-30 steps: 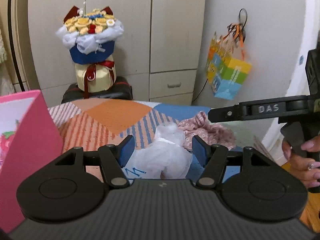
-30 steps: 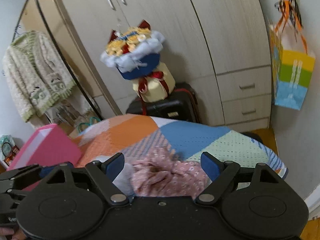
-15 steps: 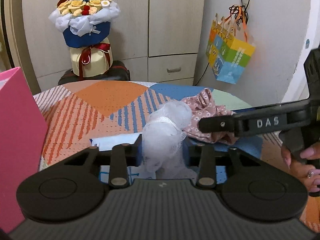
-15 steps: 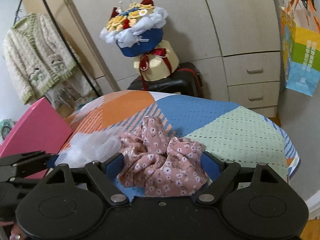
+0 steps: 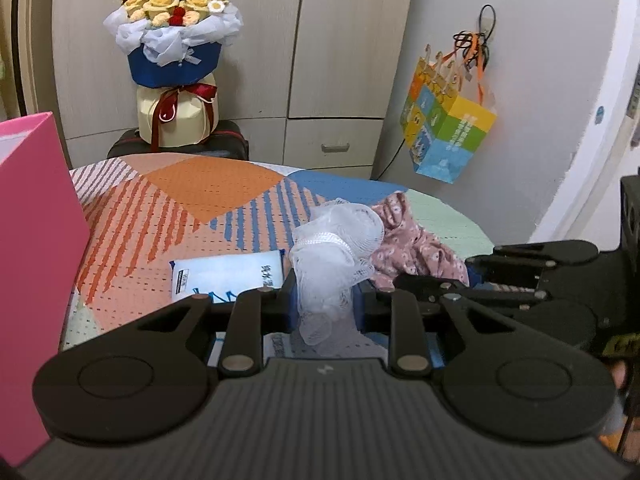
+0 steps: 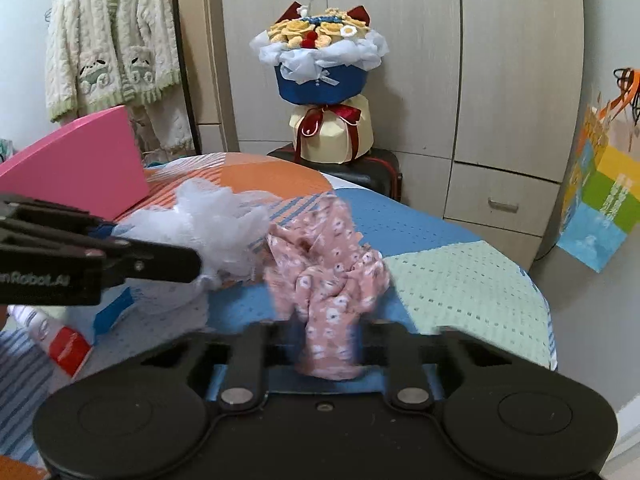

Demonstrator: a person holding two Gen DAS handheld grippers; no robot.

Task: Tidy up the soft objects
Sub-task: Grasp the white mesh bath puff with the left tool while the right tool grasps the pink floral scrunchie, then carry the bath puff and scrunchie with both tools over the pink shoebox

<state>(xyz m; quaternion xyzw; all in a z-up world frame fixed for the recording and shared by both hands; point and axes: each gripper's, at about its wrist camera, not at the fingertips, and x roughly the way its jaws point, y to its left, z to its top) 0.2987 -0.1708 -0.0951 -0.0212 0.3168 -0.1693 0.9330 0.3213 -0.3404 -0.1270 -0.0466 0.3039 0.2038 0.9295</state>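
Both grippers just clamped down — left gripper on the white mesh pouf, right gripper on the pink floral cloth beside it — so lifting's probably next

White mesh puff, pink cloth with small white flowers, pink box, tablecloth in orange, blue and mint patches (some striped), rainbow-blocked gift bag, black grippers
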